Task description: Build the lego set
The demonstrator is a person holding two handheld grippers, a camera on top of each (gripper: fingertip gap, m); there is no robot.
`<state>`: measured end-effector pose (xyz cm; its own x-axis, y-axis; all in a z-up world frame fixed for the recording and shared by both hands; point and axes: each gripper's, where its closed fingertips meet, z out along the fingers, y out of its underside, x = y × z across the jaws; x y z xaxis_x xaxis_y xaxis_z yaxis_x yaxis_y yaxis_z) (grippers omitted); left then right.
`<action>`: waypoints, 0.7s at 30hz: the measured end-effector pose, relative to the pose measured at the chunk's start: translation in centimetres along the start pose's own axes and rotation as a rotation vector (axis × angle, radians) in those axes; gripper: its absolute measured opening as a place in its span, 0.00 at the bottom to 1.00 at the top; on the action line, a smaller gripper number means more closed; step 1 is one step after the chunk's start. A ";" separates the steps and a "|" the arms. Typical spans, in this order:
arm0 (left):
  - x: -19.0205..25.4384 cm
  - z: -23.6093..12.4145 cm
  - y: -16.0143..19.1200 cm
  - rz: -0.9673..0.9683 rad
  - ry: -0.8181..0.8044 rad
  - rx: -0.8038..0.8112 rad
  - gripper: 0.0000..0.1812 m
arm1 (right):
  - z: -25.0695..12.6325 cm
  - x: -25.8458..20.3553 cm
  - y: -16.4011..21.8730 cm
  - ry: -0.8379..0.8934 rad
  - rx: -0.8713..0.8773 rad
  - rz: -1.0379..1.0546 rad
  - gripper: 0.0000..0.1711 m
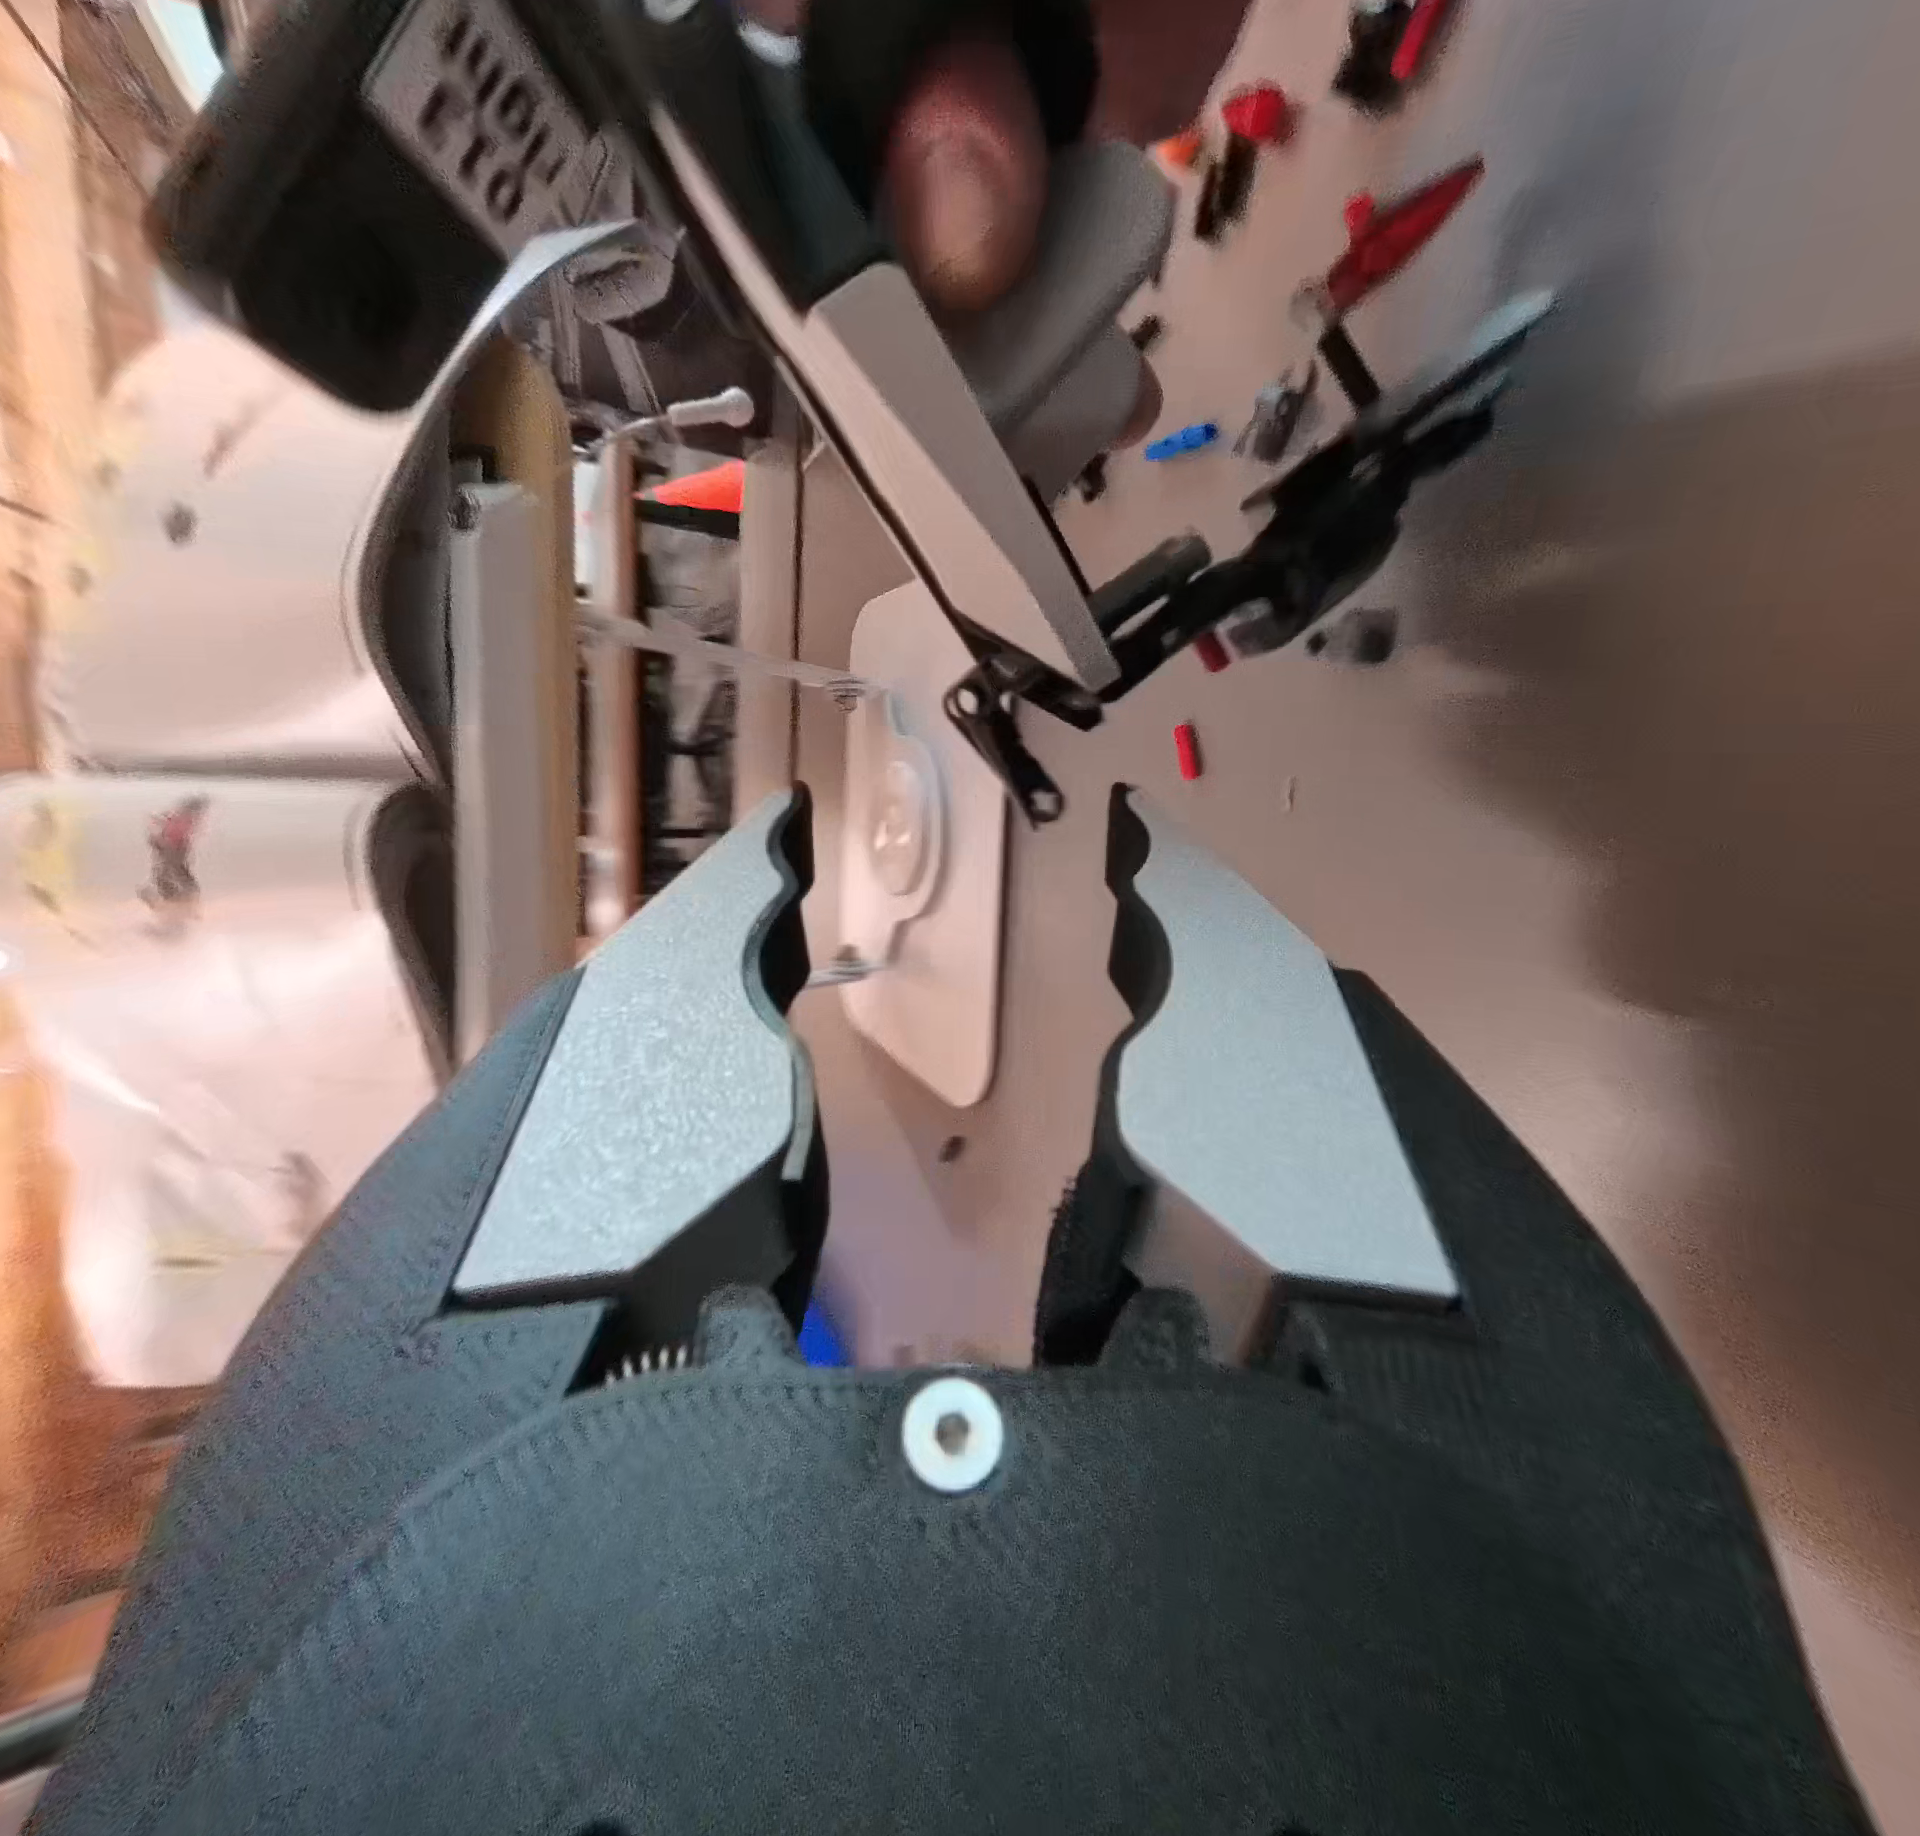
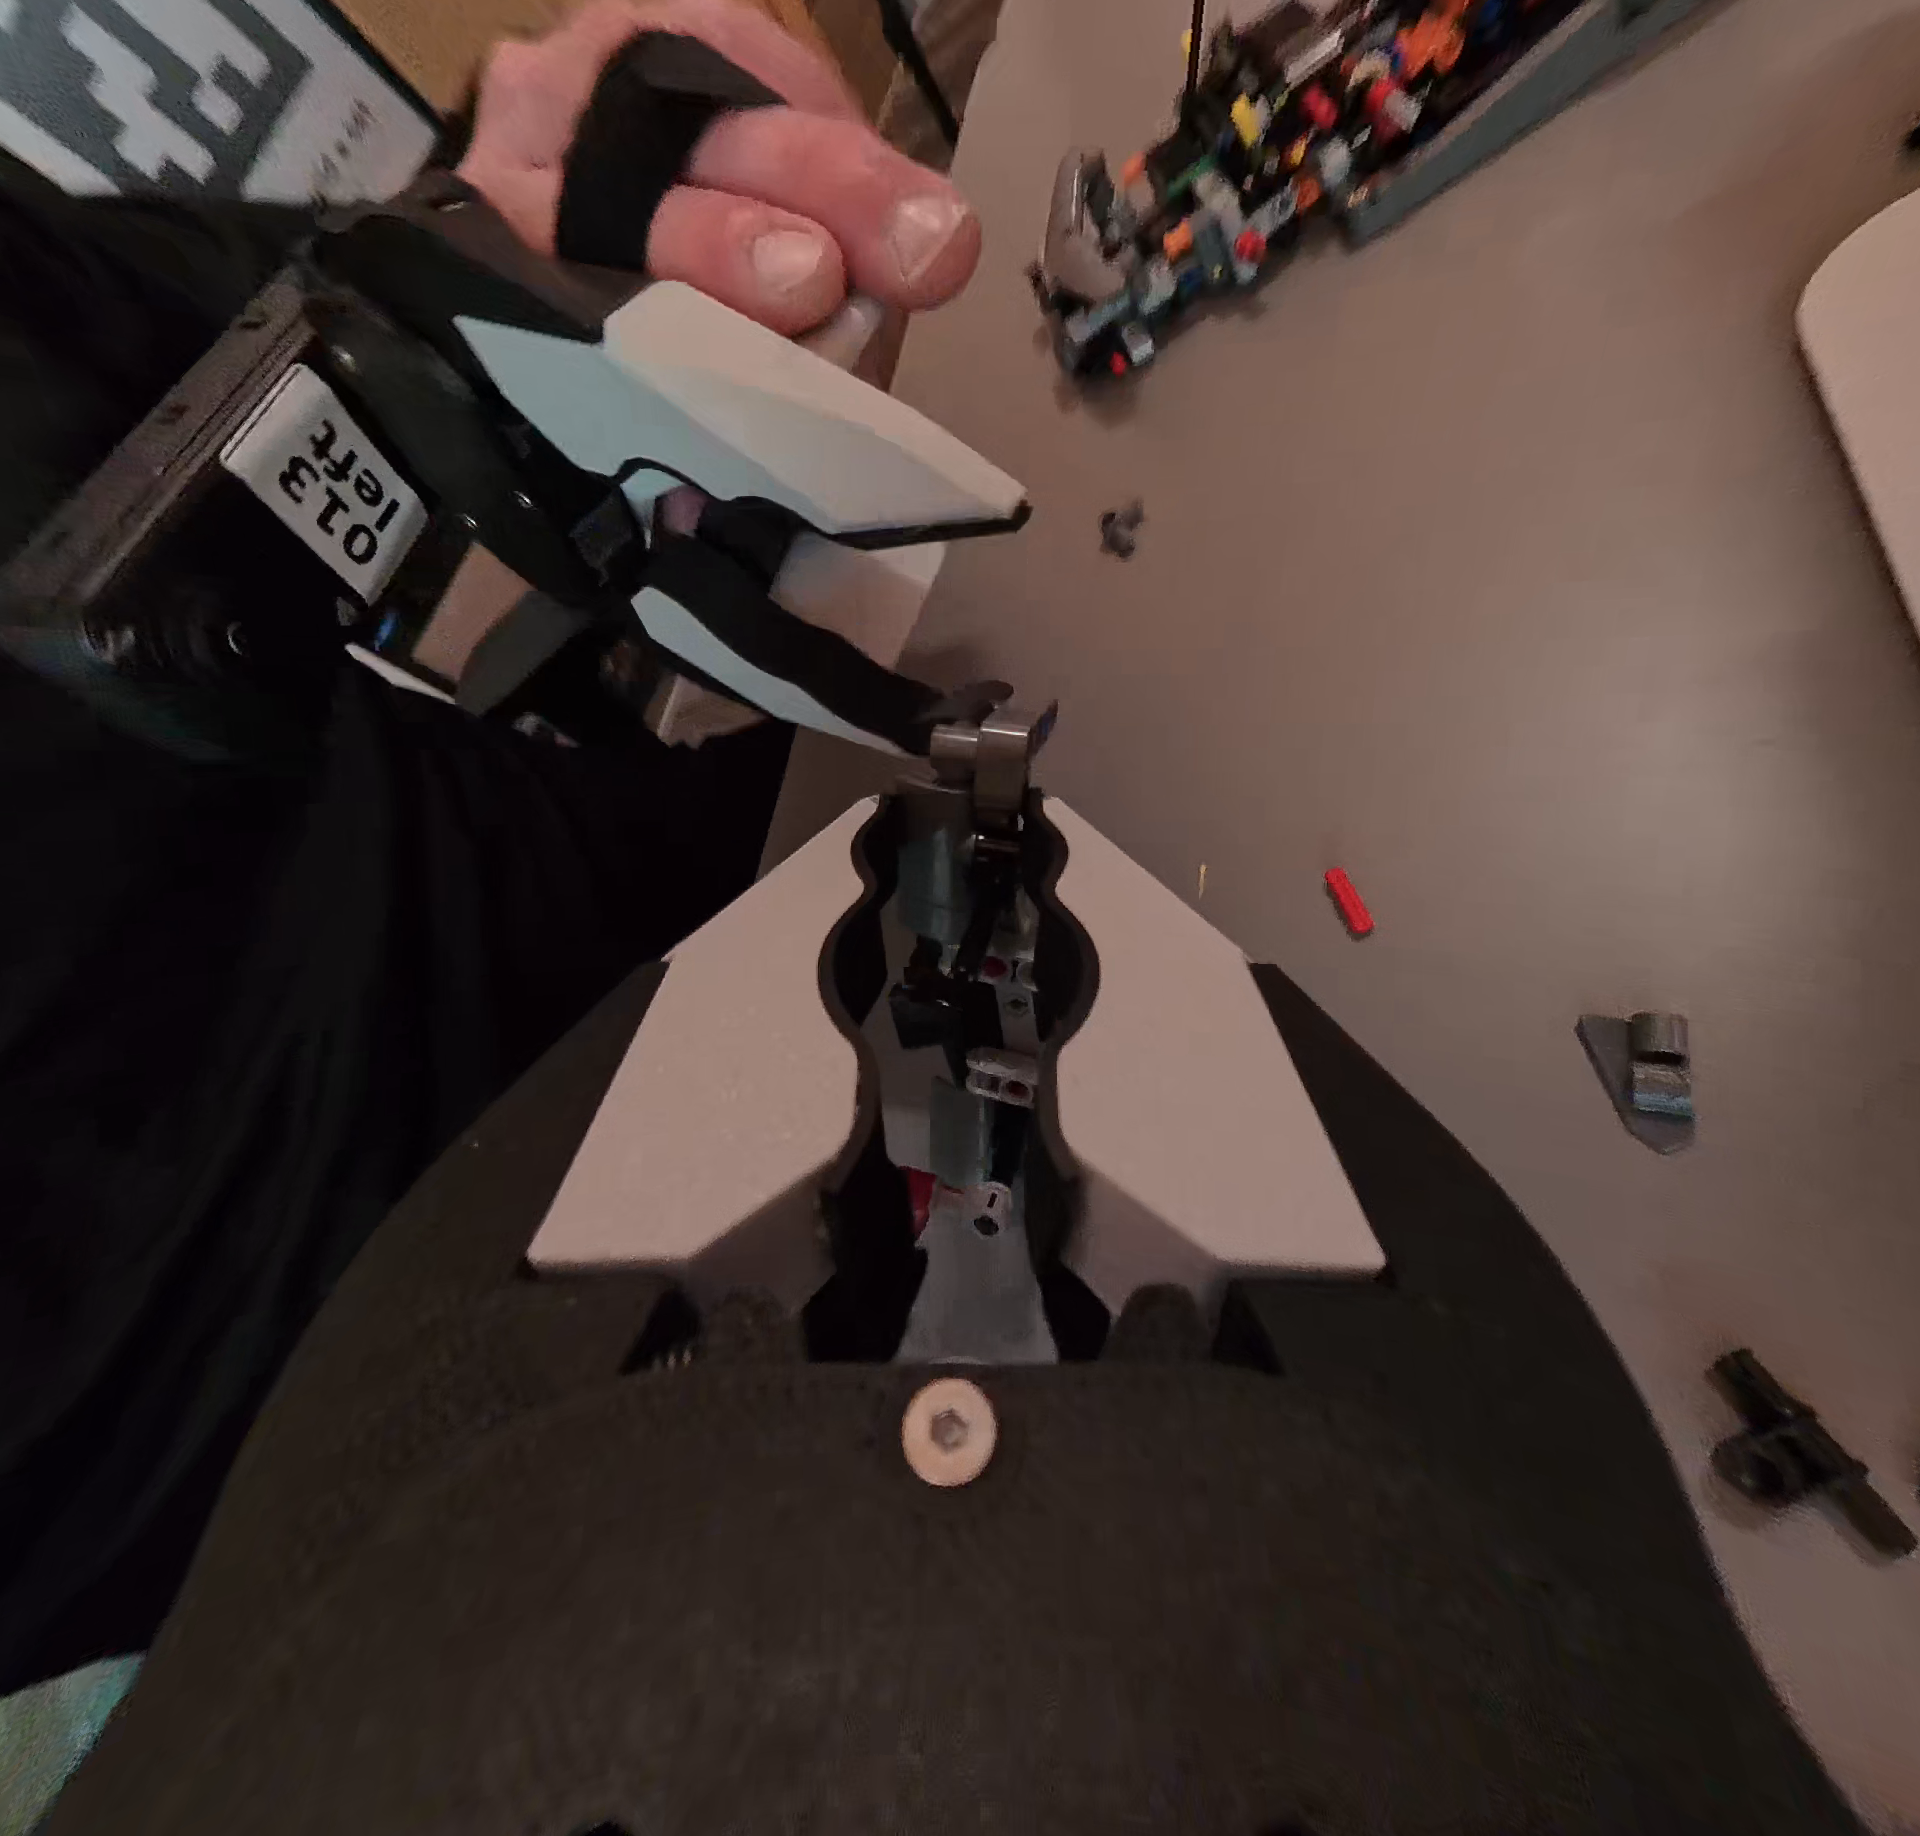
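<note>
Grey-and-black, the long lego assembly of small beams and pins sits clamped between the pale fingers of the right gripper, above the beige tabletop. In the left wrist view the left gripper stands parted with nothing between its tips, while a loose red lego pin lies on the table nearby.

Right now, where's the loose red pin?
Right wrist view: the red pin lies alone on the table, right of the right hand-held gripper.

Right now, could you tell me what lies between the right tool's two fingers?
A grey-and-black lego assembly fills the gap of the right tool, clamped between its fingers. The right wrist view shows this.
</note>
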<state>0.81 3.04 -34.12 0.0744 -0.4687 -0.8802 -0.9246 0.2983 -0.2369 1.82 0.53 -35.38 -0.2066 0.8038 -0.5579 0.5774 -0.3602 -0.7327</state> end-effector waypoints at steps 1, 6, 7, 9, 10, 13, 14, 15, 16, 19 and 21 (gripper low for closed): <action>0.0 -0.2 -0.2 -0.092 0.029 0.025 0.31 | -0.3 0.0 -0.4 0.008 0.034 0.003 0.12; -0.7 -0.5 -2.1 -0.312 0.054 0.134 0.39 | -1.2 0.4 -2.2 0.065 0.192 0.025 0.12; -1.0 -0.3 -2.3 -0.306 0.039 0.140 0.39 | -1.3 0.7 -2.5 0.090 0.219 0.027 0.12; -1.1 0.4 -2.4 -0.321 0.041 0.128 0.39 | -1.7 1.0 -3.1 0.117 0.278 0.039 0.12; -1.2 0.7 -2.3 -0.327 0.037 0.121 0.39 | -2.0 1.2 -3.4 0.137 0.305 0.042 0.12; -1.6 1.5 -2.3 -0.336 0.018 0.107 0.35 | -2.5 1.7 -4.0 0.202 0.354 0.035 0.13; -1.7 1.7 -2.3 -0.347 0.021 0.109 0.35 | -2.6 1.9 -4.2 0.211 0.364 0.036 0.12; -1.8 1.8 -2.3 -0.369 0.026 0.115 0.34 | -2.8 2.0 -4.3 0.219 0.379 0.039 0.12; -2.0 1.9 -2.3 -0.389 0.029 0.122 0.33 | -2.9 2.2 -4.5 0.226 0.395 0.041 0.12; -2.5 2.0 -1.7 -0.400 0.012 0.128 0.35 | -3.2 2.5 -4.9 0.243 0.412 0.037 0.12; -2.8 2.0 -1.4 -0.404 -0.001 0.123 0.36 | -3.4 2.6 -5.2 0.262 0.419 0.023 0.12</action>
<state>2.61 5.66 -32.13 0.4220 -0.5677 -0.7069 -0.7693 0.1882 -0.6105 0.98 6.12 -31.75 0.0392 0.8660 -0.4984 0.2008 -0.4955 -0.8451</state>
